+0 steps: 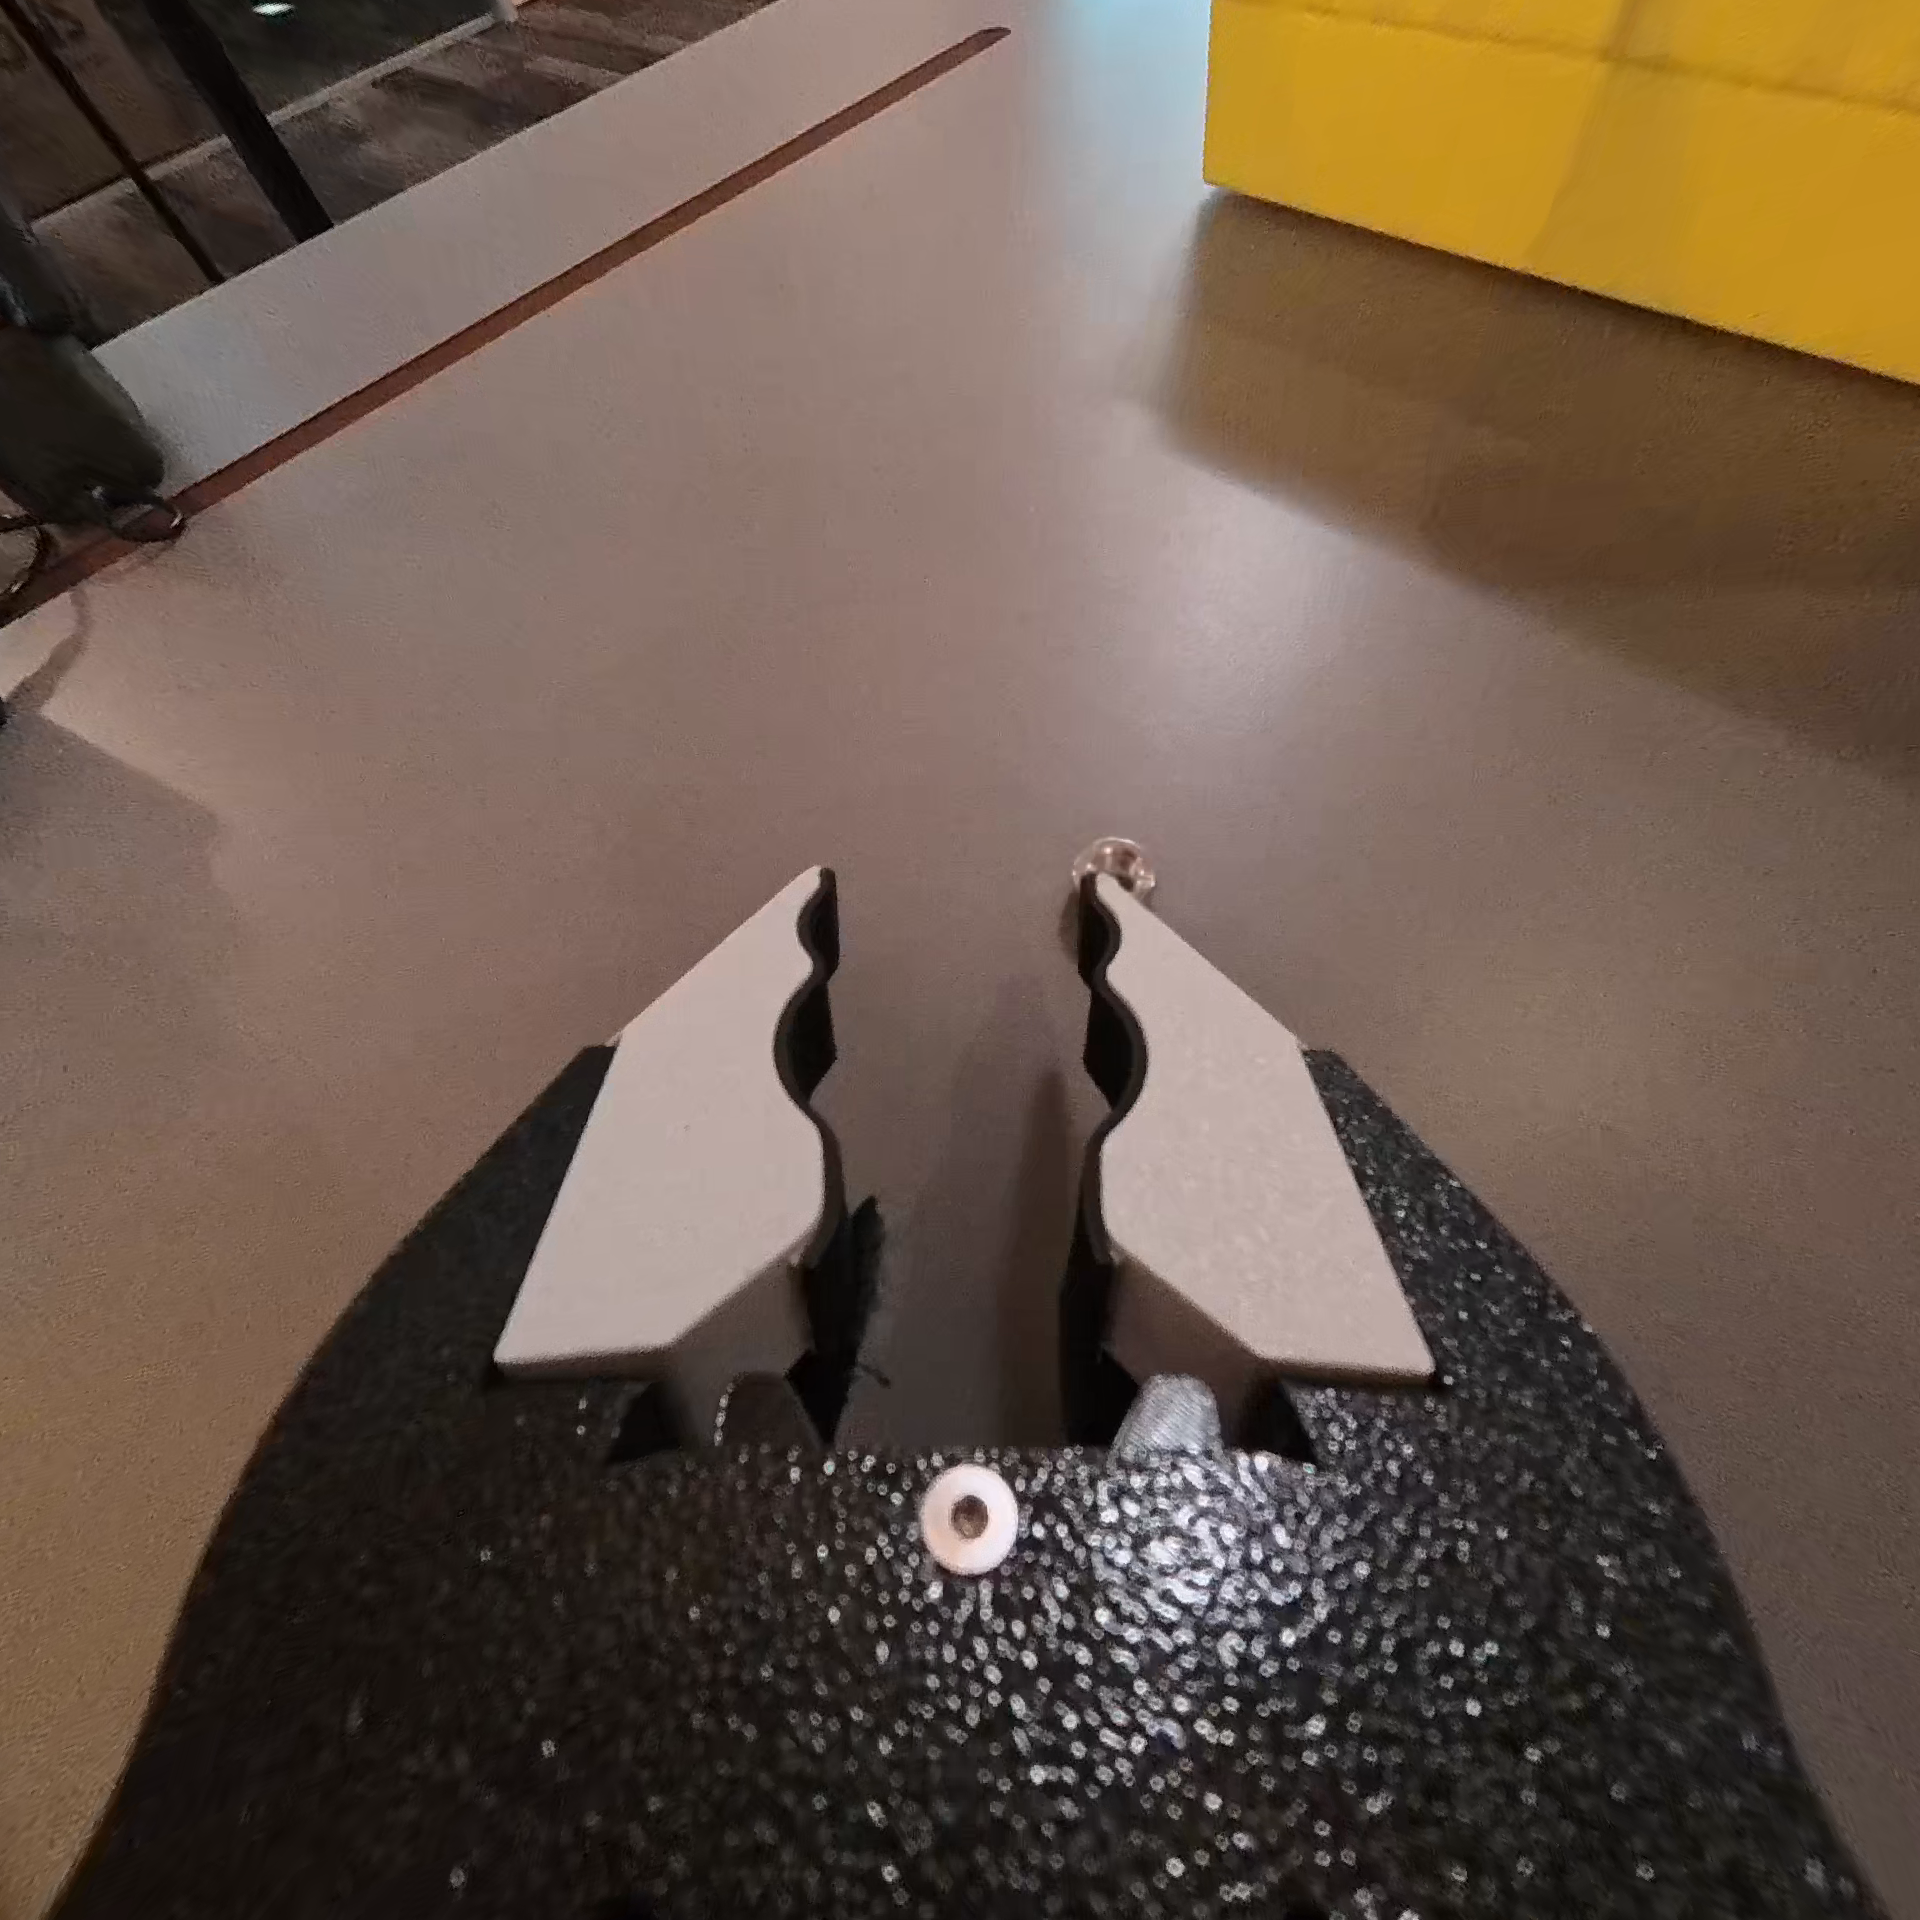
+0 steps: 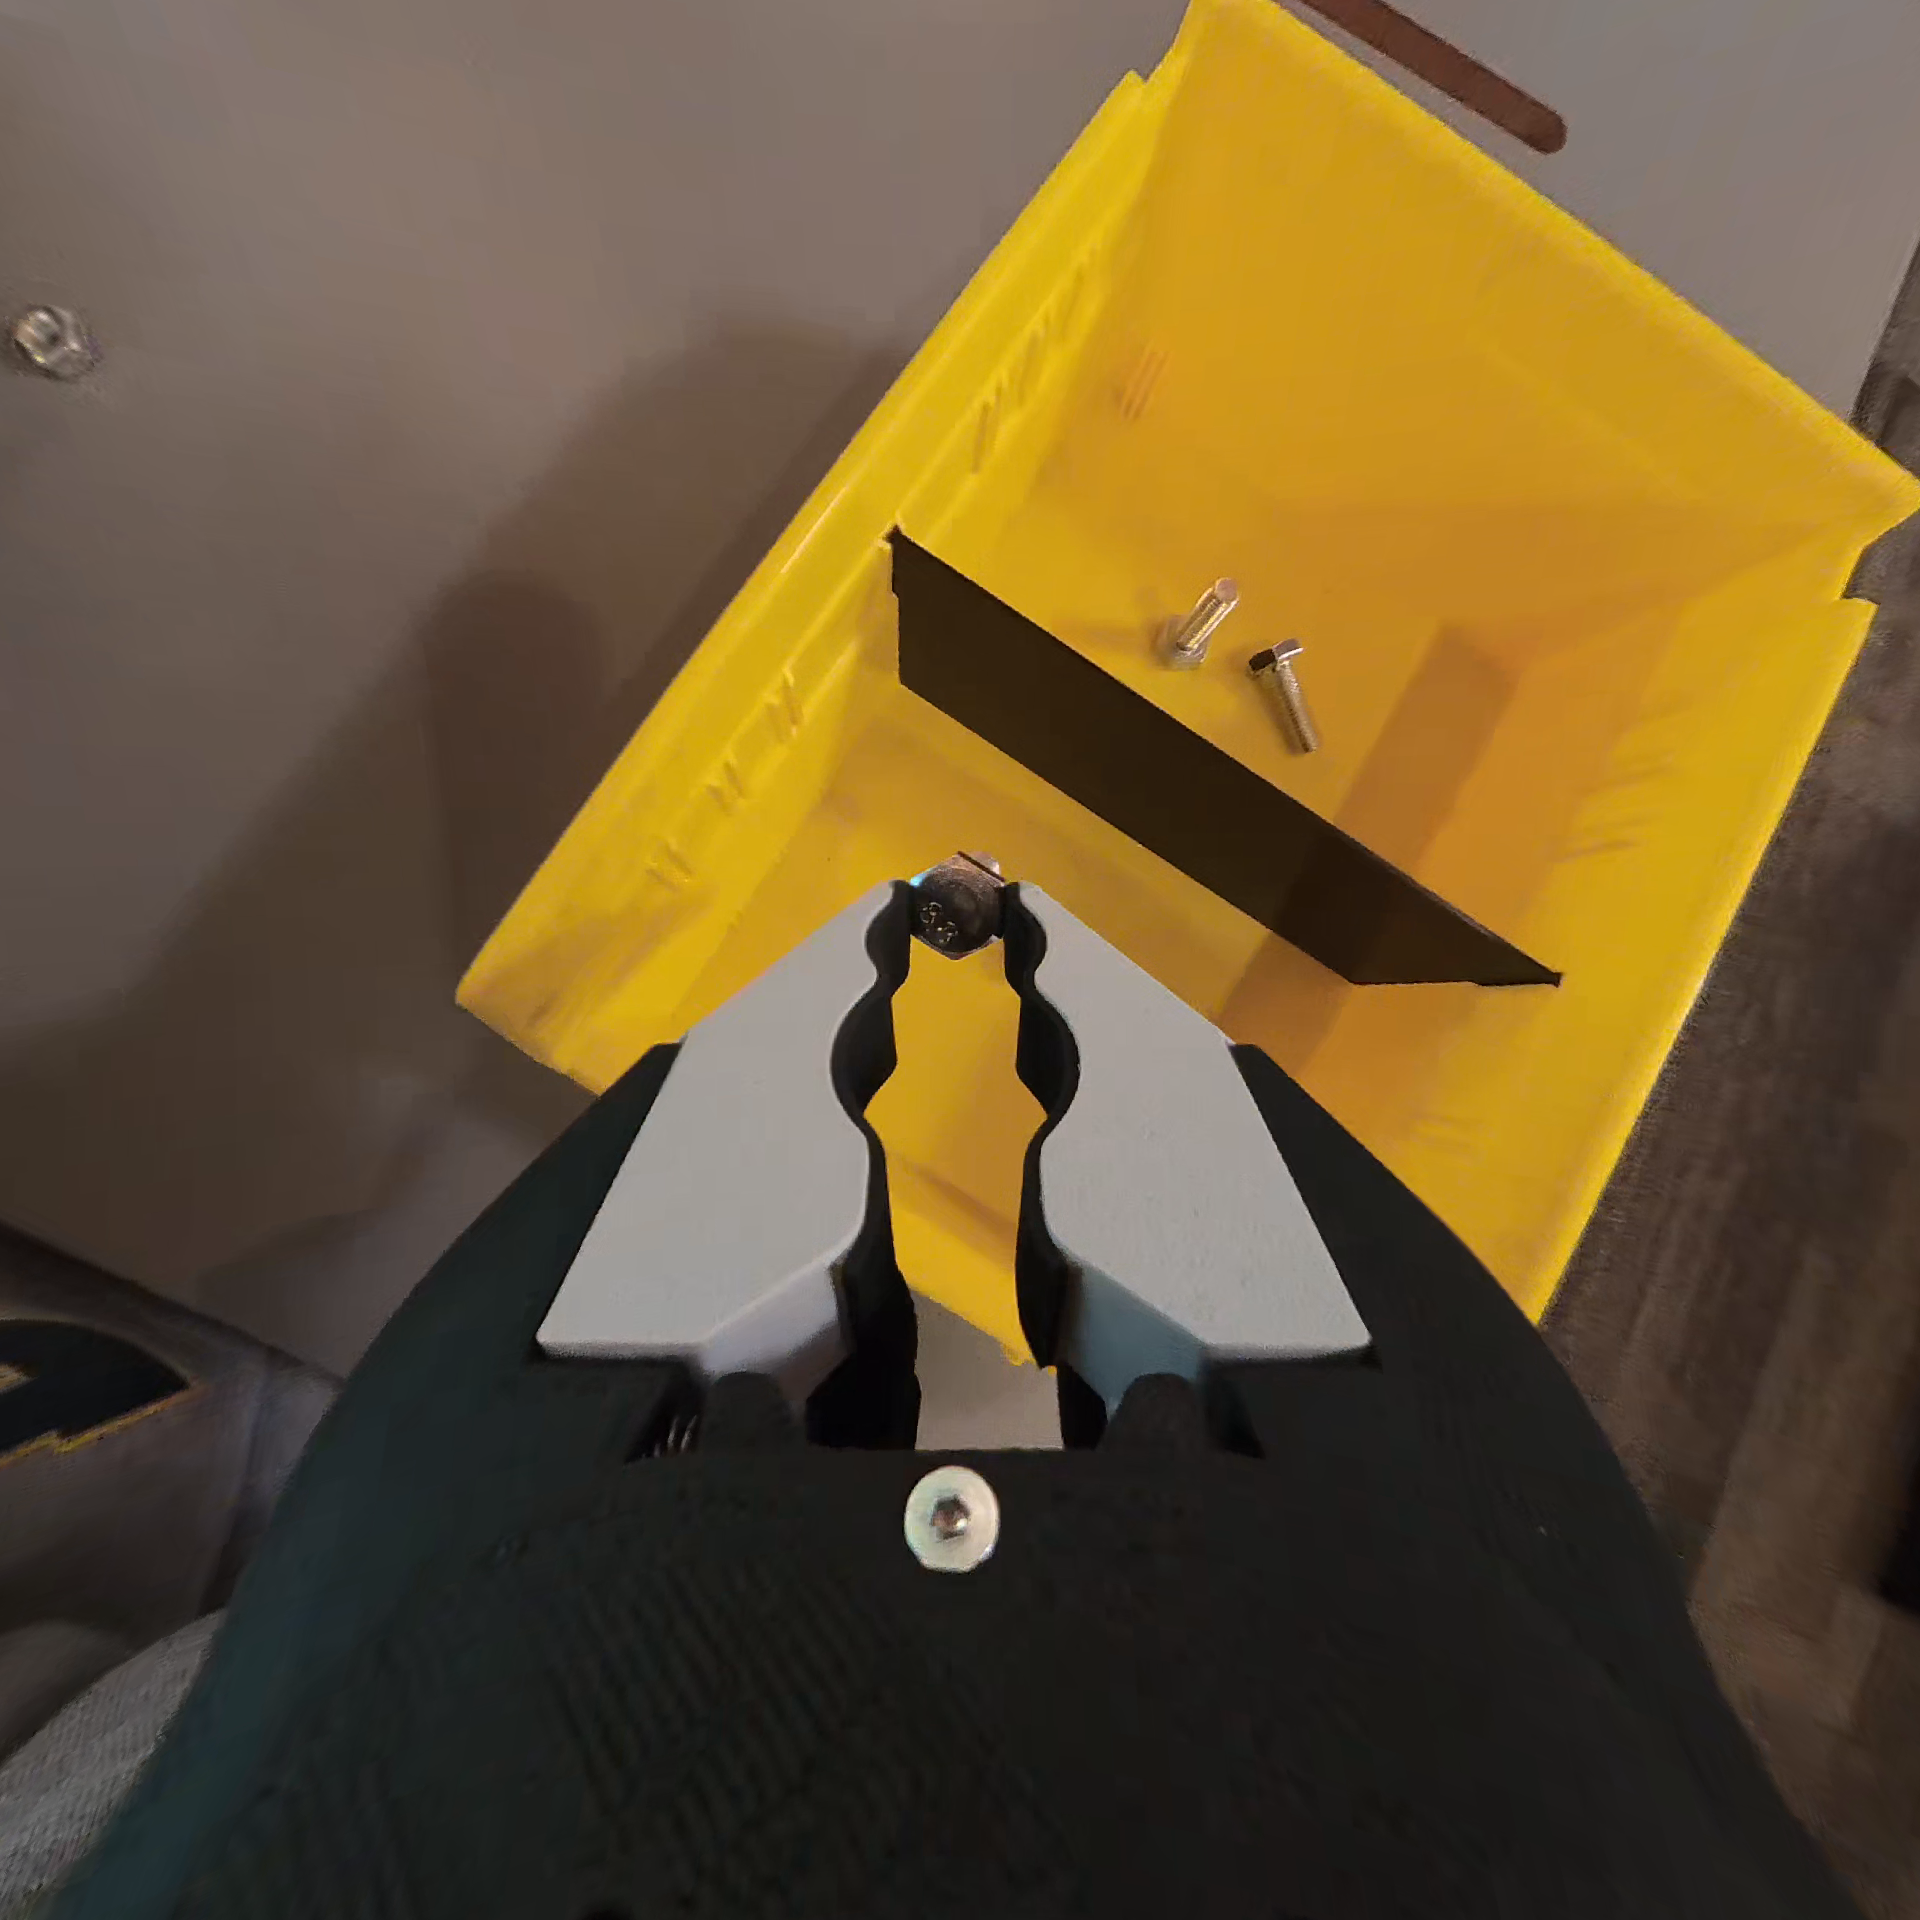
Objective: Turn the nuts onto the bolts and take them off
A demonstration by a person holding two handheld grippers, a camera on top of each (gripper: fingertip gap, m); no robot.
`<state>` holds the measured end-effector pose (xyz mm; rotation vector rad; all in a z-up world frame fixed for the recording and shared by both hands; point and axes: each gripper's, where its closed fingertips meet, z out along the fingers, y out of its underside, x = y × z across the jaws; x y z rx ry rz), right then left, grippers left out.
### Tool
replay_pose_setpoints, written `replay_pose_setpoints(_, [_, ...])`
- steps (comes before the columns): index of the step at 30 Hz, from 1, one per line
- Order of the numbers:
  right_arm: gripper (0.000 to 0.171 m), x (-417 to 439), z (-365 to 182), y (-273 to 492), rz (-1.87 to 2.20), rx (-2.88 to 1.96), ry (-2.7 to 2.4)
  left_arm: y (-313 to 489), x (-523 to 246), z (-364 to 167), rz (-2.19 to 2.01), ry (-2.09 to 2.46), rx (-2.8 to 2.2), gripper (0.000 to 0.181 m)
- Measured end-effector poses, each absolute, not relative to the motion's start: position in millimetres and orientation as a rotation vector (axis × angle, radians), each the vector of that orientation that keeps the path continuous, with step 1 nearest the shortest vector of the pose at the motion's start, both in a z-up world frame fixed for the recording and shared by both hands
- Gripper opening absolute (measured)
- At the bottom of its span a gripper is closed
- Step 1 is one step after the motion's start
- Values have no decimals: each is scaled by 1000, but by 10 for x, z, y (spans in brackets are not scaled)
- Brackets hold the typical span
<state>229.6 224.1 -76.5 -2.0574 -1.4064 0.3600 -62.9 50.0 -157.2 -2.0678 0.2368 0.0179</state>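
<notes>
While right gripper [image 2: 958, 902] clamps bolt [image 2: 954, 918] head-toward-camera, shank pointing away | left gripper [image 1: 956, 899] fingers apart

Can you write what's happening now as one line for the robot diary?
right tongs: shut on bolt, over yellow bin | left tongs: open, empty | nut: on table

Right gripper [image 2: 958, 902] pinches bolt [image 2: 951, 920] — over bin [image 2: 1039, 436].

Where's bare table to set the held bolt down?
Bare table runs between the yellow bin and the far edge strip, ahead of the left gripper. Avoid the nut at its right fingertip. Two bolts crowd the bin's far compartment.
</notes>
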Motion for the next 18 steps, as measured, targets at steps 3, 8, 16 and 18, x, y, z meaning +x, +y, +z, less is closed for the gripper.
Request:
replay_pose_setpoints(3, [16, 2230, -654, 2492, 342, -2008, -1351, 496, -607, -1587, 26, 258, -2073, 46])
replay_pose_setpoints(8, [16, 2056, -705, 3153, 328, -2109, -1325, 489, -562, -1596, 23, 283, -2074, 51])
replay_pose_setpoints(16, [30, 1775, -969, 3374, 355, -2259, -1364, 477, -583, -1545, -10, 239, -2047, 54])
replay_pose_setpoints(18, [36, 1608, -620, 3203, 330, -2082, -1316, 479, -632, -1530, 10, 208, -2041, 58])
